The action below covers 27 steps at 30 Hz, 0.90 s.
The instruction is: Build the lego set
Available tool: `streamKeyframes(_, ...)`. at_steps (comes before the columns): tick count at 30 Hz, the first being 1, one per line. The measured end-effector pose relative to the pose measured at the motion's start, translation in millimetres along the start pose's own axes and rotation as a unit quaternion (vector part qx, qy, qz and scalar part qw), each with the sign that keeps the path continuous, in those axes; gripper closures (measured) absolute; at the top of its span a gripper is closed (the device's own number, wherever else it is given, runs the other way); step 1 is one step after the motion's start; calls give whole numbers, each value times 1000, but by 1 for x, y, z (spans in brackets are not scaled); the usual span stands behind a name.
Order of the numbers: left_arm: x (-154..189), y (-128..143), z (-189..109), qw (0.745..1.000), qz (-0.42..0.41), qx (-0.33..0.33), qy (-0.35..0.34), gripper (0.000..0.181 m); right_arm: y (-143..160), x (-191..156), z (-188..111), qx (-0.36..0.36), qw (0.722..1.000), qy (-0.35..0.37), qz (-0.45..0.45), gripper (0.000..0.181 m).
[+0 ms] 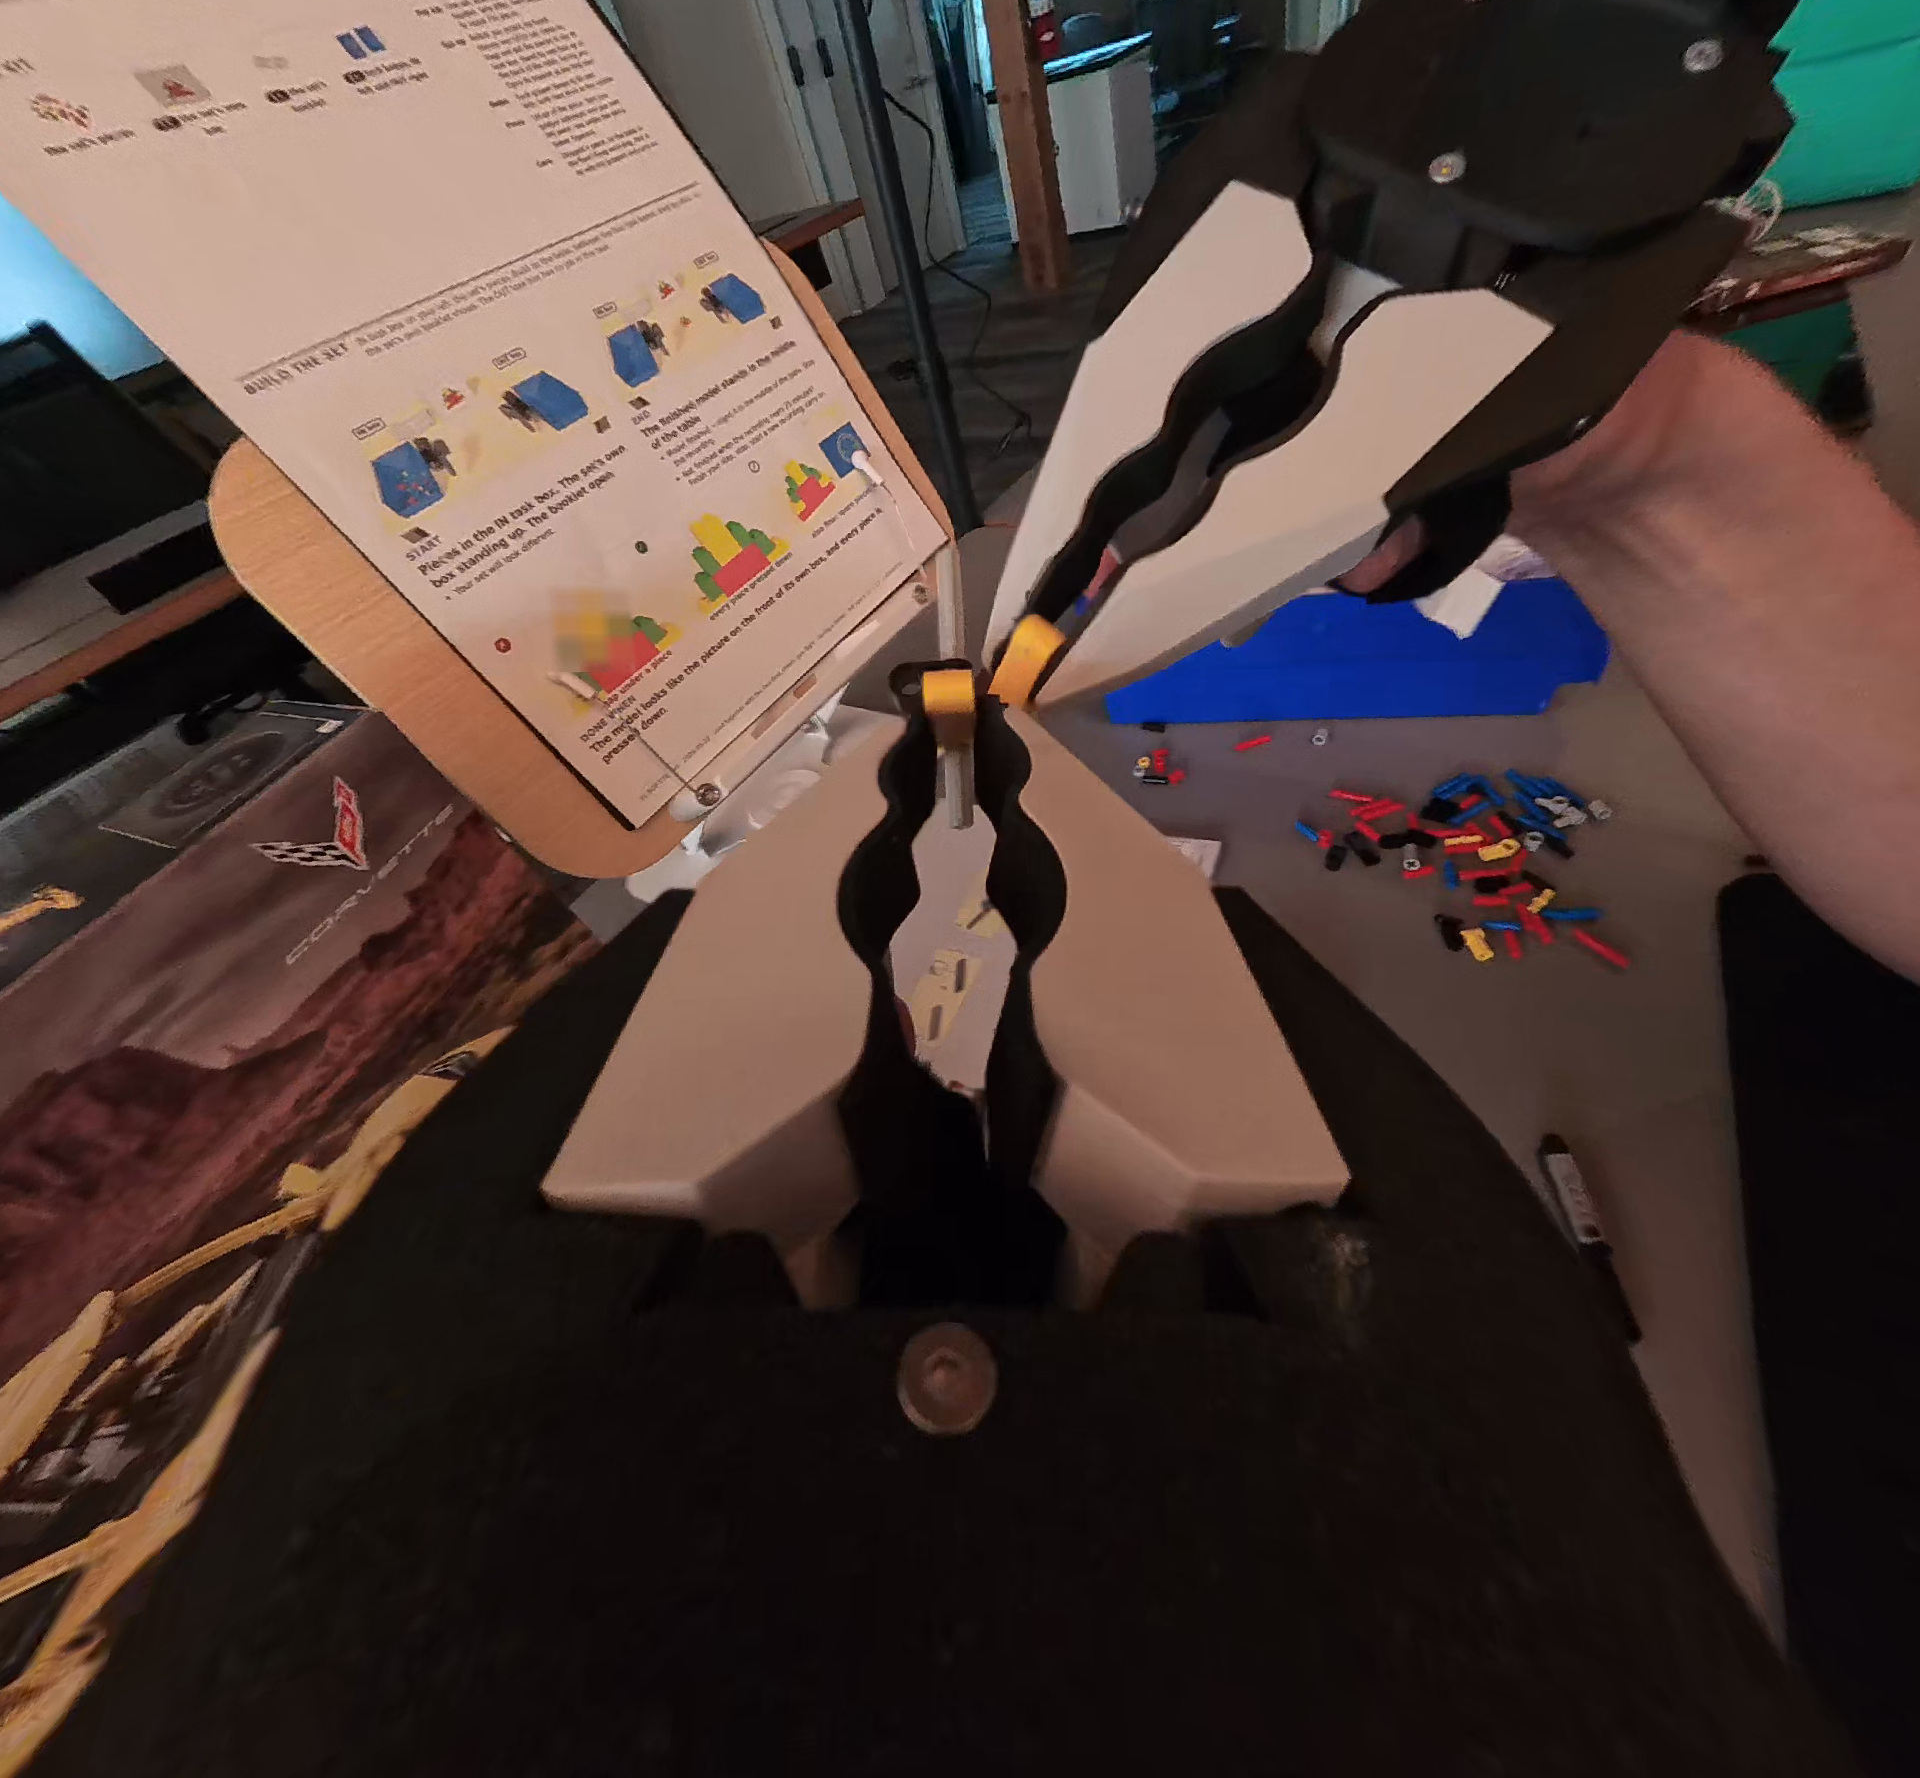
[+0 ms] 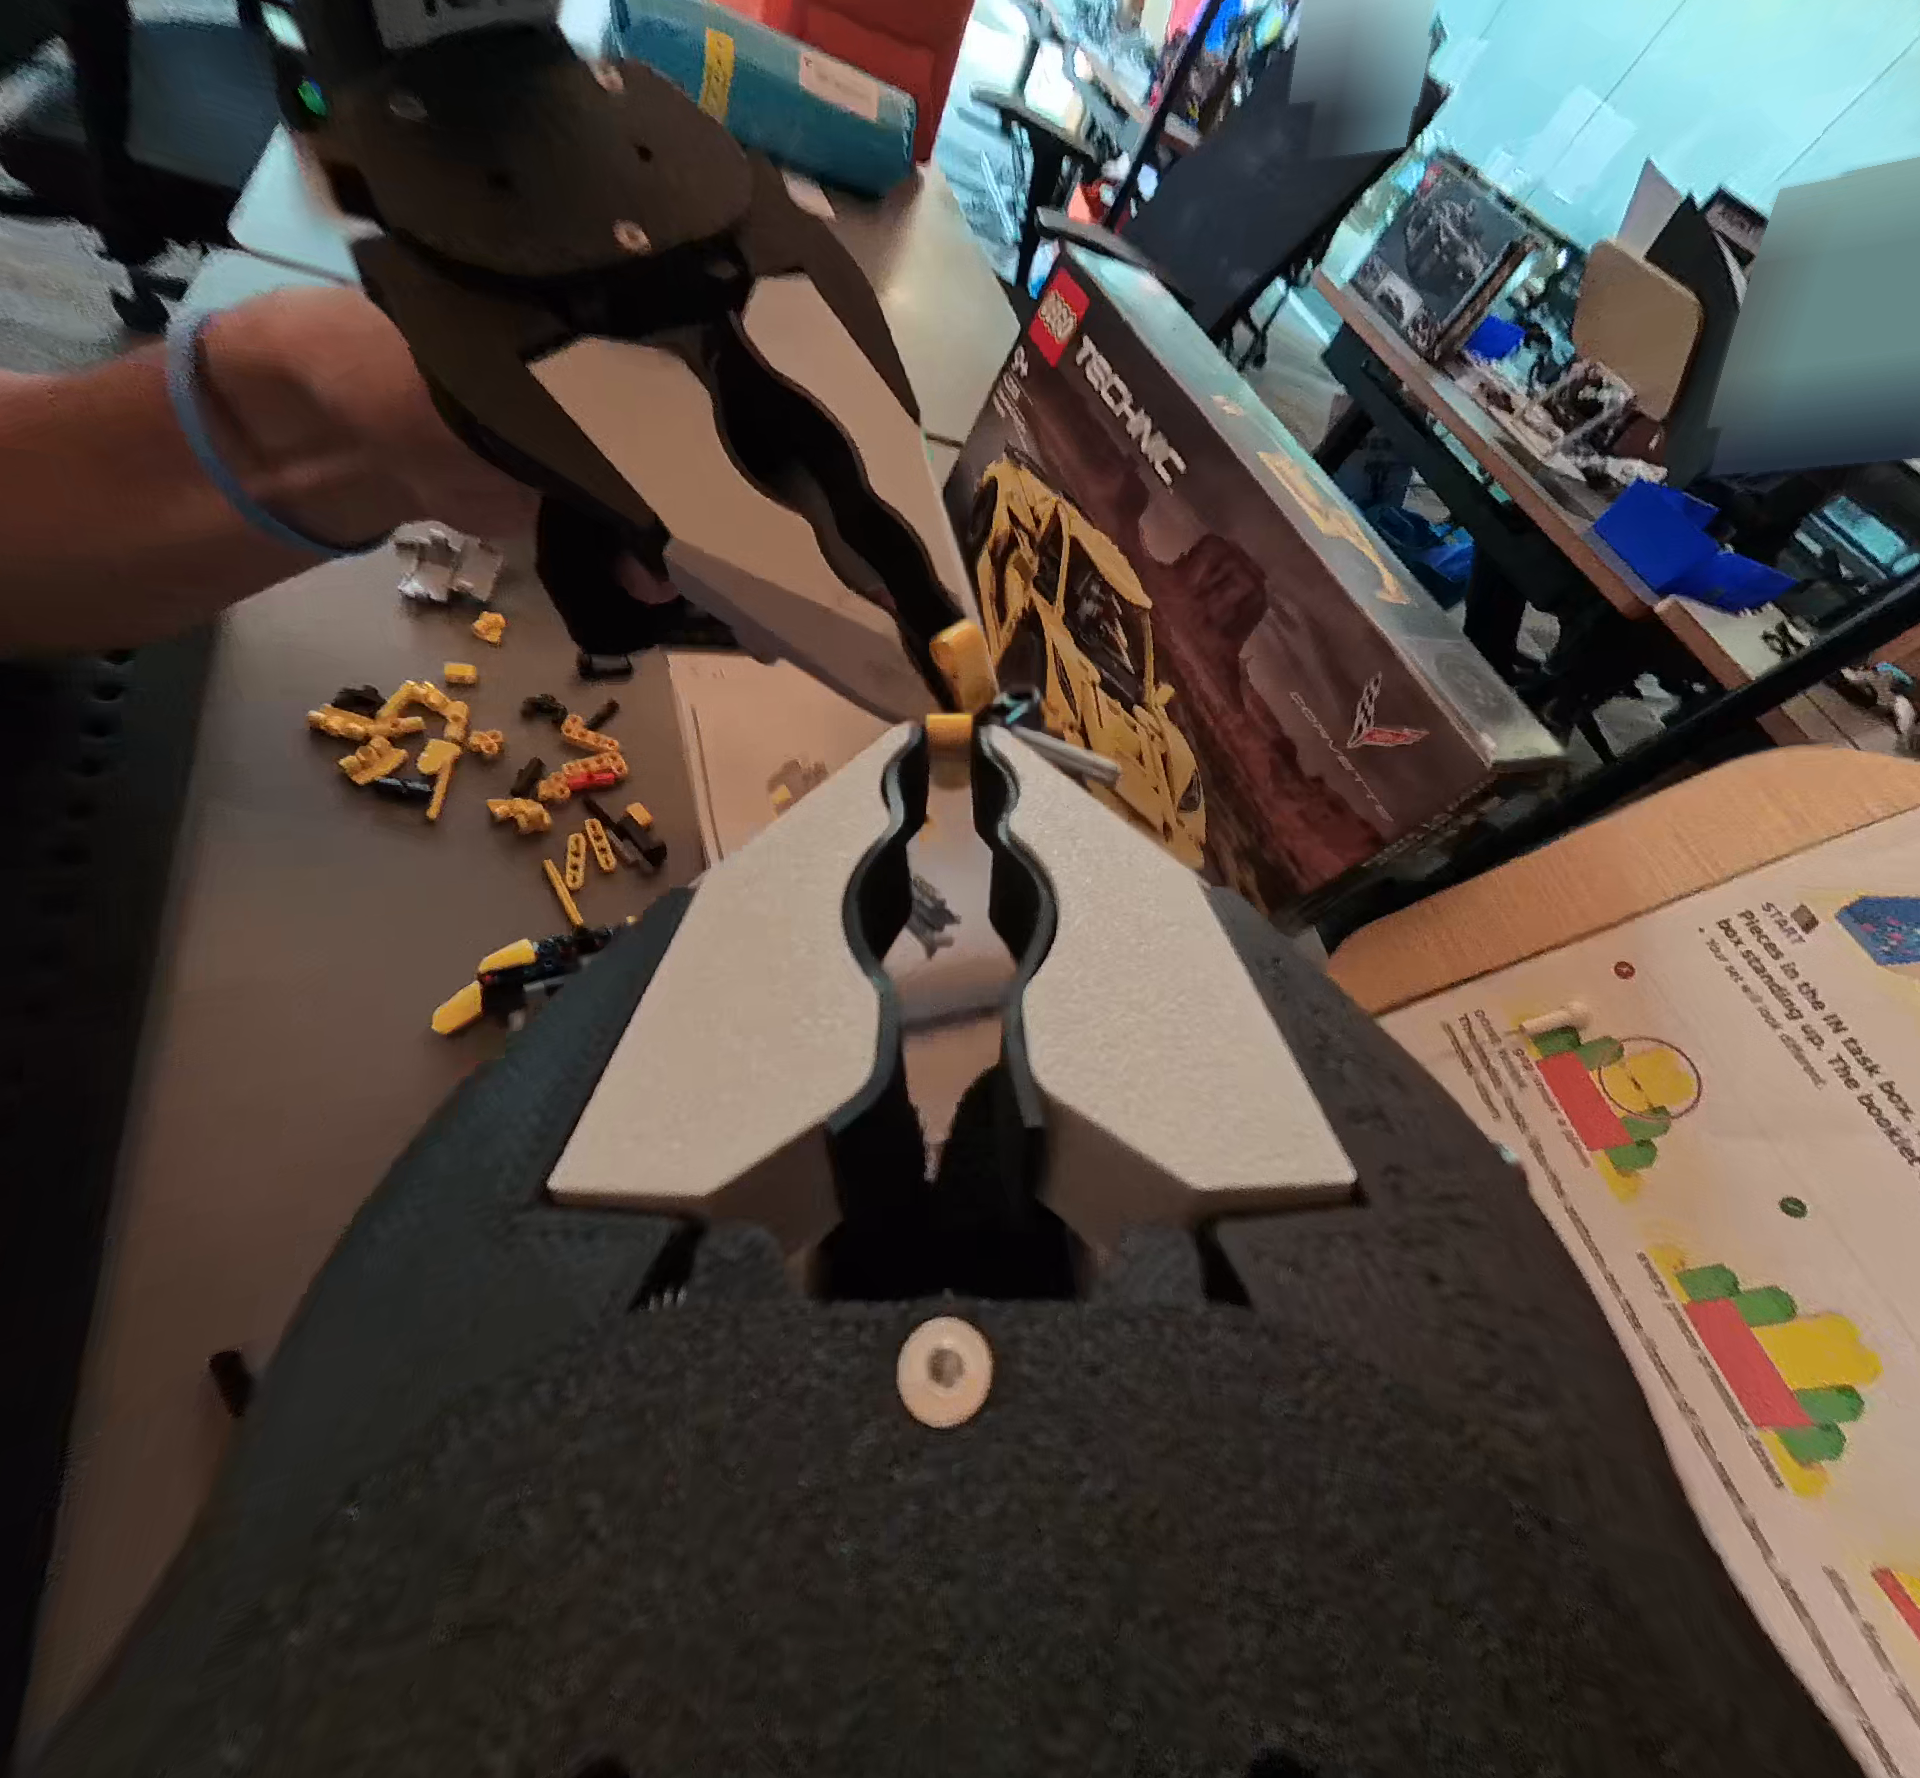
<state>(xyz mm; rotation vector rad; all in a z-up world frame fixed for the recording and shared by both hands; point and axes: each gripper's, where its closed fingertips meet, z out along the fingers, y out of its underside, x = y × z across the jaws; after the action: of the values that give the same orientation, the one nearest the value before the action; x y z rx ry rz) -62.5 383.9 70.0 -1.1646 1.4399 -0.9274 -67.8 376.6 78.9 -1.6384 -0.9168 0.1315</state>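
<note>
Office room behind, with desks, windows and a timber post; work surface a smooth grey table [image 1: 1662, 1053].

Set box [image 2: 1195, 585]: large printed cardboard carton, standing upright at the table's far side, its front showing a yellow car on a dark reddish ground.

Instruction sheet [image 1: 468, 294]: white printed page with coloured block diagrams, fixed to a round-cornered, wood-grain board [image 1: 343, 606] that leaned back.

Bin [image 1: 1351, 658]: blue plastic, angular, lying on the table behind the right gripper.

Left gripper [image 1: 961, 700]: black textured body with white wedge-shaped fingers edged in wavy black rubber. Fingers were pinched on a small yellow piece [image 1: 948, 702] threaded on a thin grey axle [image 1: 958, 772], held in the air above the table.

Right gripper [image 2: 951, 731]: same build. Fingers were pinched on a second yellow piece [image 2: 948, 729], tip to tip with the left gripper and just beside its piece.

Loose pieces, red, blue and black [image 1: 1475, 845]: small pins and connectors scattered on the table at the person's right.

Loose pieces, yellow and black [image 2: 499, 772]: short perforated beams and connectors scattered at the person's left.

Marker pen [image 1: 1579, 1209]: dark, lying near the table edge.
</note>
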Motion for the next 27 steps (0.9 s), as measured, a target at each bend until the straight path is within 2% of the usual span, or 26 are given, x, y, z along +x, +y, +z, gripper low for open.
streamKeyframes(3,11,2,7,1000,-15,1,26,176,-25,-9,-5,81,996,-31,15,174)
streamKeyframes(4,12,-3,8,999,-22,17,22,177,-25,-7,-3,79,996,-26,16,174)
streamKeyframes(7,17,0,13,1000,-12,10,25,176,-20,-5,-8,78,996,-32,21,174)
streamKeyframes(10,21,7,12,998,-13,-4,60,176,-30,1,-33,124,990,-49,50,174)
streamKeyframes(14,28,15,-3,993,29,-16,115,176,-4,8,-56,54,998,-25,31,174)
streamKeyframes(18,42,21,-16,983,119,-38,131,176,15,-15,-50,-8,998,-57,-38,174)
streamKeyframes(21,48,25,-24,977,149,-58,138,175,14,-34,-42,-14,994,-99,-46,174)
streamKeyframes(27,53,26,-36,973,144,-66,165,175,11,-49,-30,-2,988,-151,-20,173)
